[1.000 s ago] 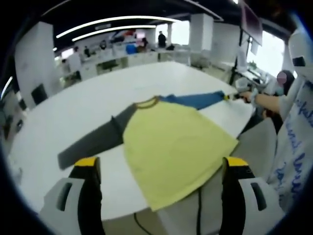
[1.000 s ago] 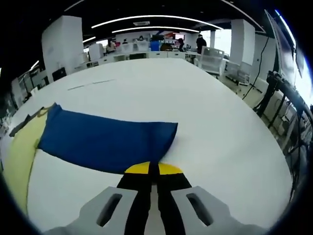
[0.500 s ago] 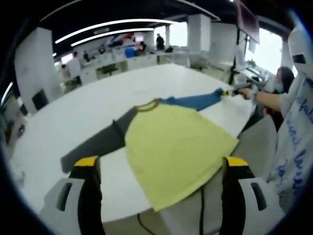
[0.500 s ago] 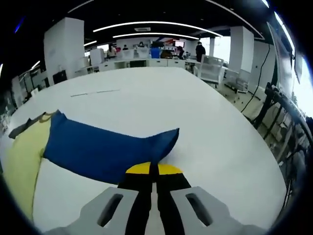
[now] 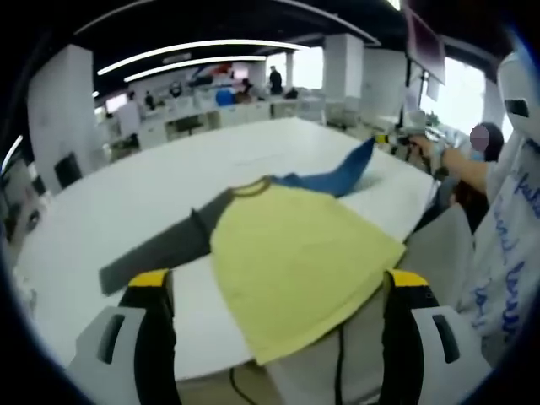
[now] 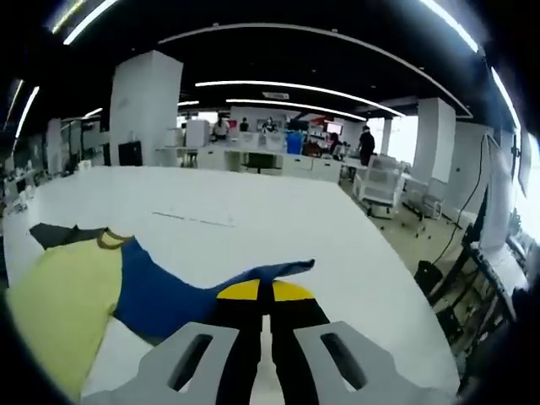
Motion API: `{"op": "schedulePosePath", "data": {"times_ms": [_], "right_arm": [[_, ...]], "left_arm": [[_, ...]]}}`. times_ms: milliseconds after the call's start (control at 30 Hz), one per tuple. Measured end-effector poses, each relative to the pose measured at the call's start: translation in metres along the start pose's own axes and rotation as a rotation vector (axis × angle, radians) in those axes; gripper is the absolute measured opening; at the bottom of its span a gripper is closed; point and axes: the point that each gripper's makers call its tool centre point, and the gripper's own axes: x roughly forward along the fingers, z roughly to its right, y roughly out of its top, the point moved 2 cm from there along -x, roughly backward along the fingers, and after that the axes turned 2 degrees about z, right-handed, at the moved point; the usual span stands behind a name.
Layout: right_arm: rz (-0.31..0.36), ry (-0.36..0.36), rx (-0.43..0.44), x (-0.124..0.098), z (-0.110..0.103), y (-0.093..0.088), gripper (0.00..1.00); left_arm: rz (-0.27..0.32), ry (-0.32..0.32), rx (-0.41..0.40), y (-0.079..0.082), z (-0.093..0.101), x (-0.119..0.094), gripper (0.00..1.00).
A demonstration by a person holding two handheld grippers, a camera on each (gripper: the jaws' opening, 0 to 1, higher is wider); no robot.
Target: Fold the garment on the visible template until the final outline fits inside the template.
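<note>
A long-sleeved shirt lies on a white table [image 5: 143, 190]: yellow body [image 5: 295, 257], grey sleeve [image 5: 160, 245] out to the left, blue sleeve [image 5: 337, 175] to the right. My right gripper [image 6: 266, 291] is shut on the blue sleeve's cuff [image 6: 253, 283] and holds it lifted off the table; the sleeve rises from the collar [image 6: 110, 240] toward the jaws. The right gripper [image 5: 392, 139] also appears far right in the left gripper view, in a person's hand. My left gripper [image 5: 274, 283] is open, hovering short of the shirt's hem with nothing between its yellow-tipped fingers [image 5: 150, 280].
The shirt's hem [image 5: 321, 329] hangs over the table's near edge. A thin dark line [image 6: 194, 219] is marked on the table beyond the shirt. A person in white [image 5: 506, 228] stands at the right. Desks and chairs [image 6: 380, 190] lie behind.
My right gripper has lifted the blue sleeve's cuff up off the table; the sleeve now slopes upward instead of lying flat. The left gripper has stayed about where it was.
</note>
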Motion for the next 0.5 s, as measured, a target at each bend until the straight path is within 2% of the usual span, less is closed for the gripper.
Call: {"op": "schedulePosePath", "data": {"times_ms": [133, 233, 500], "right_arm": [[0.056, 0.019, -0.030, 0.000, -0.012, 0.025, 0.02], [0.087, 0.054, -0.039, -0.001, -0.030, 0.042, 0.02], [0.126, 0.147, -0.087, 0.002, -0.070, 0.069, 0.03]], "left_arm": [[-0.002, 0.003, 0.004, -0.001, 0.000, -0.001, 0.98], [0.004, -0.004, 0.012, 0.001, 0.002, -0.002, 0.99], [0.009, -0.013, 0.026, 0.000, 0.003, -0.002, 0.99]]}}
